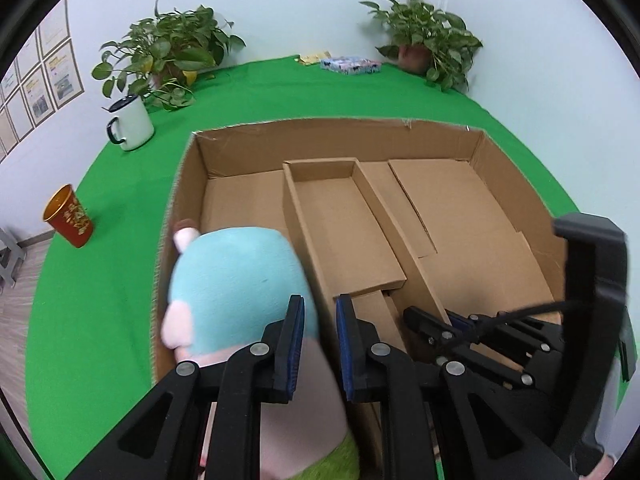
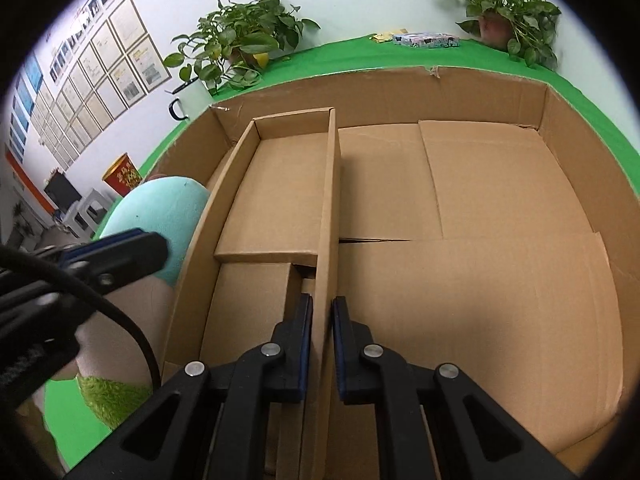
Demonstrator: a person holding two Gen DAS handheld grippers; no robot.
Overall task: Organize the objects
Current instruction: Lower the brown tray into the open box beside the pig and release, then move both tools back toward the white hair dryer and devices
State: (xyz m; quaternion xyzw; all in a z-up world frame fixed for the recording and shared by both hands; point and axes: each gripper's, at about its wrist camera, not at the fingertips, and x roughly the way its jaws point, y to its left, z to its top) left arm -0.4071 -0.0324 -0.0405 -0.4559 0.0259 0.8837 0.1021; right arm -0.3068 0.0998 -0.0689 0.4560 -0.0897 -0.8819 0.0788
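The inner cardboard tray (image 2: 280,184) is the thing in hand; it sits inside the big cardboard box (image 2: 500,92), toward the box's nine o'clock half, and I read both grippers as pinching its two long walls. In the right wrist view my right hand-held gripper (image 2: 322,312) is clamped on the tray's right wall (image 2: 330,208), the pads pressed flat against the card with the wall running up to twelve o'clock between them. In the left wrist view my left hand-held gripper (image 1: 320,312) is closed on the tray's left wall (image 1: 308,240); I cannot see the pad contact as cleanly there, but the jaws stand as tight as they go and the wall passes straight between them. A plush toy (image 1: 240,276), teal head and pale body, lies in the box's slot at nine o'clock of the tray, touching the left gripper's outer finger.

My judgement: I am seating the tray inside the box as a divider, and it looks near its resting place, floor flaps (image 2: 500,184) bare at three o'clock. The next move calls for checking that the tray sits flat and square to the box walls, then letting go with both grippers together, so neither side drags it askew; the left one must back off without snagging the plush.

Farther out on the green table (image 1: 120,264): a white mug (image 1: 130,124) at ten o'clock, a red cup (image 1: 70,216) at nine.
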